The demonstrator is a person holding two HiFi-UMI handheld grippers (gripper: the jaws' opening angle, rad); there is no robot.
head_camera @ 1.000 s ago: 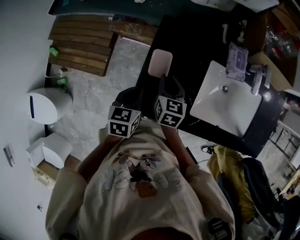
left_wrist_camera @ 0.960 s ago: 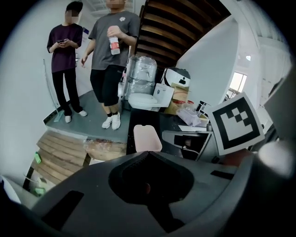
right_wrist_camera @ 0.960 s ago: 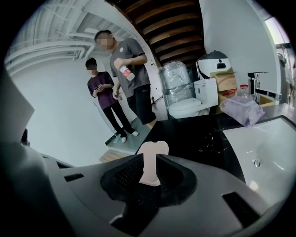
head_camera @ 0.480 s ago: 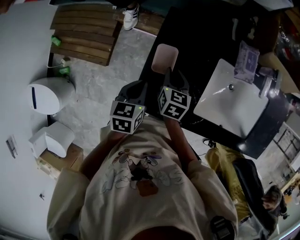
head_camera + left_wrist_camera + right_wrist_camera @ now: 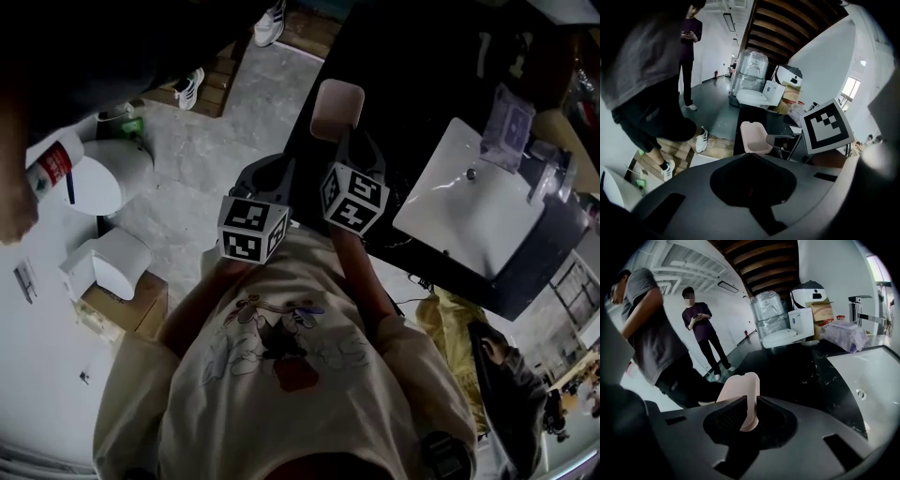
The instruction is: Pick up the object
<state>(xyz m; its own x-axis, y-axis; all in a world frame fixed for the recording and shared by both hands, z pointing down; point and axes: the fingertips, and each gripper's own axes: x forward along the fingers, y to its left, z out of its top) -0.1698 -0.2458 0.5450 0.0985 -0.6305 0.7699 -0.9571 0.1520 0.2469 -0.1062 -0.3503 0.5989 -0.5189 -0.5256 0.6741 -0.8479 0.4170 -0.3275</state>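
- My right claw (image 5: 345, 141) (image 5: 749, 411) had just been closing its jaws, and they pinched the near edge of the pink dish (image 5: 337, 108) (image 5: 740, 390) between them.
- The dish stuck out ahead of that claw, over the near corner of the black counter (image 5: 412, 94) (image 5: 787, 366). I could not tell whether it rested on the counter or hung clear of it.
- My left claw (image 5: 267, 178) (image 5: 750, 157) sat just beside the right one, off the counter's edge and above the grey floor (image 5: 206, 150). Its jaws were pressed together with nothing between them.
- From the left claw's camera the dish (image 5: 753, 137) showed ahead and a little to the right.
- A white sink (image 5: 469, 216) (image 5: 867, 376) was set into the counter to the right of the dish, well apart from it.
- Two people (image 5: 651, 333) (image 5: 701, 329) stood on the floor beyond the counter.
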